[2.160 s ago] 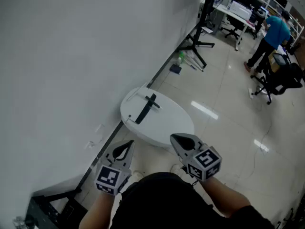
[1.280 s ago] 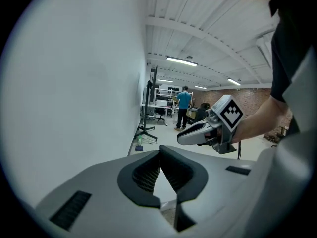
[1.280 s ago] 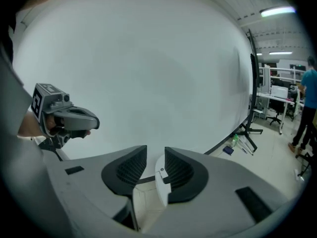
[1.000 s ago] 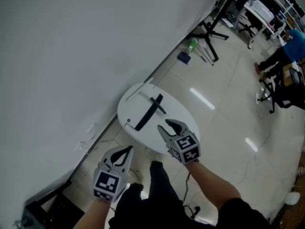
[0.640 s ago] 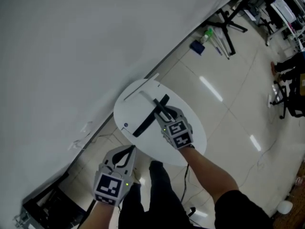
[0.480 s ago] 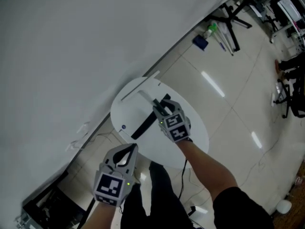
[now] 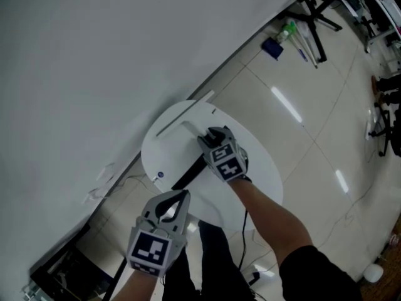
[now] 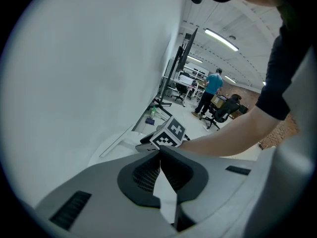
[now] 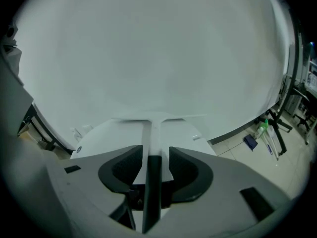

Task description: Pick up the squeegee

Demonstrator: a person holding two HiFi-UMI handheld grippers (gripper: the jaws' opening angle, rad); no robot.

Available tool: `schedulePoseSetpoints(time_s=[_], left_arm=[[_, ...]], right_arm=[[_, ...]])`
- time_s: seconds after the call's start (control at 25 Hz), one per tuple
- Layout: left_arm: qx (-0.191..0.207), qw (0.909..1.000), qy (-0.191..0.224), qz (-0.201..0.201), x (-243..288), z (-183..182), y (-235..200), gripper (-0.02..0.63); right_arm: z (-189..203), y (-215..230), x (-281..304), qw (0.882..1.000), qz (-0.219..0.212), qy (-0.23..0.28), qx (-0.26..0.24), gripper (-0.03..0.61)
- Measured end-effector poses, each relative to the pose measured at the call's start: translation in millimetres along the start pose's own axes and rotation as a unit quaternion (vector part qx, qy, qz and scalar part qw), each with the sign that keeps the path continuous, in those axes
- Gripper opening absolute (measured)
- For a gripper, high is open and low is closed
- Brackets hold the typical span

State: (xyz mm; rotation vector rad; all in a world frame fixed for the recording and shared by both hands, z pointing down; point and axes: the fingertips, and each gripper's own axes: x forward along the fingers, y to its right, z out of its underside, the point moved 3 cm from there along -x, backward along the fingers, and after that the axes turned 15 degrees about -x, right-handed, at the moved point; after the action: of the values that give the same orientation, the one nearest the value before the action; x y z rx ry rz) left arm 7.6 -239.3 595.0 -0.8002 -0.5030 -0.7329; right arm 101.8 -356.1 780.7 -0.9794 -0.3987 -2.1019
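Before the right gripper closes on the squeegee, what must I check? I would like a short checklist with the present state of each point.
1. Squeegee handle lies between the right gripper fingers: ok.
2. Right fingers open, not yet clamped on the handle: ok.
3. Handle centred in the gap: not ok, it sits nearer one finger.
4. Squeegee lies flat on the table: ok.
5. Left gripper shut, empty and off the table: ok.
6. Right fingers low enough for a full grip: cannot tell.

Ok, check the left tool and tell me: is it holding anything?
No, the left tool has its jaws closed tip to tip with nothing between them.
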Motion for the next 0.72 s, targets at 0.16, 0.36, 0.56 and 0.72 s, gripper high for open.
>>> schedulePoseSetpoints(time_s=[0.16, 0.36, 0.56, 0.72], left_arm=[[-0.004, 1.0, -0.002, -0.001, 4, 3, -2, -0.003], [-0.002, 1.0, 0.004, -0.003, 3, 7, -3, -0.003], [-0.002, 0.9999, 0.006, -0.012, -6, 7, -4, -0.003], [0.003, 0.9998, 0.01, -0.014, -13, 7, -6, -0.003]], right_arm=[[7, -2, 4, 1.0, -0.003, -0.007, -0.005, 0.172], [5, -3, 5, 0.999, 0.007, -0.015, -0.036, 0.12], [0, -4, 3, 0.998, 0.014, -0.018, -0.057, 0.101], [-1, -6, -1, 0.999, 0.02, -0.009, -0.047, 0.097]])
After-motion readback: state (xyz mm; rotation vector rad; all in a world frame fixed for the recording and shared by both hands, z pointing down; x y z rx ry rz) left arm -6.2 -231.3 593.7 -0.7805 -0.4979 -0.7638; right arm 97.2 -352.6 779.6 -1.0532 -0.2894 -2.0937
